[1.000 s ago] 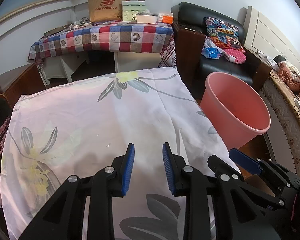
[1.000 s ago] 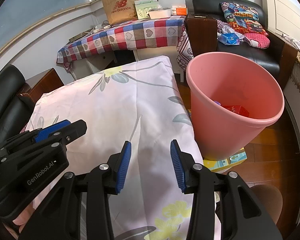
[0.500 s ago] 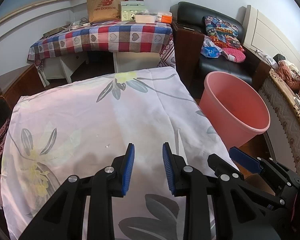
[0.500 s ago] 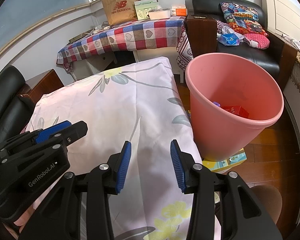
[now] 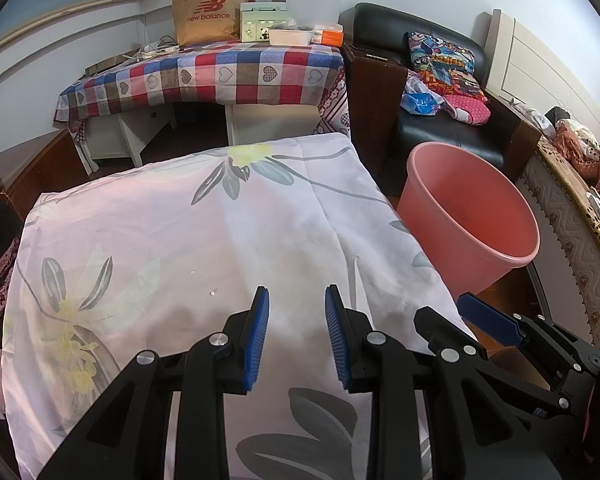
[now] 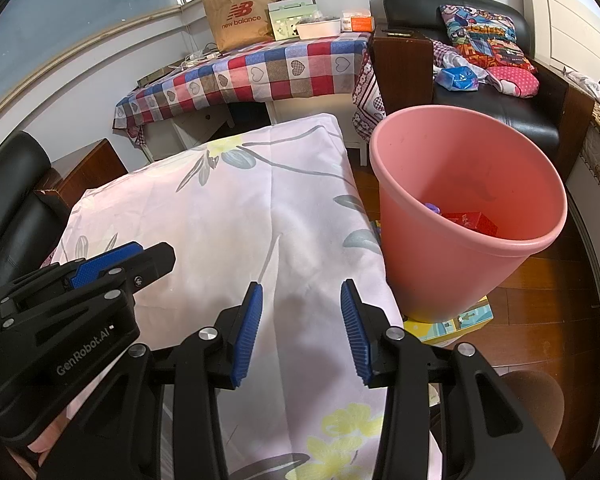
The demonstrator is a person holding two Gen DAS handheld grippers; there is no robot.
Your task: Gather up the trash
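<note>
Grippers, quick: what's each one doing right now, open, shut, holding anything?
Left gripper: open, nothing between the jaws, above the floral cloth.
Right gripper: open, holding nothing, beside the pink bin.

change since earlier frames: none visible | left gripper [image 5: 294, 334]: same place, jaws apart, empty | right gripper [image 6: 300, 332]: same | pink bin [image 6: 440, 276]: contents unshifted

The bucket [image 6: 460, 216] stands on the floor just right of the cloth-covered table [image 5: 188, 240], with a box [image 6: 470, 222] inside it; the checked table [image 5: 204, 76] lies beyond, the armchair [image 5: 440, 132] far right, behind the bucket
</note>
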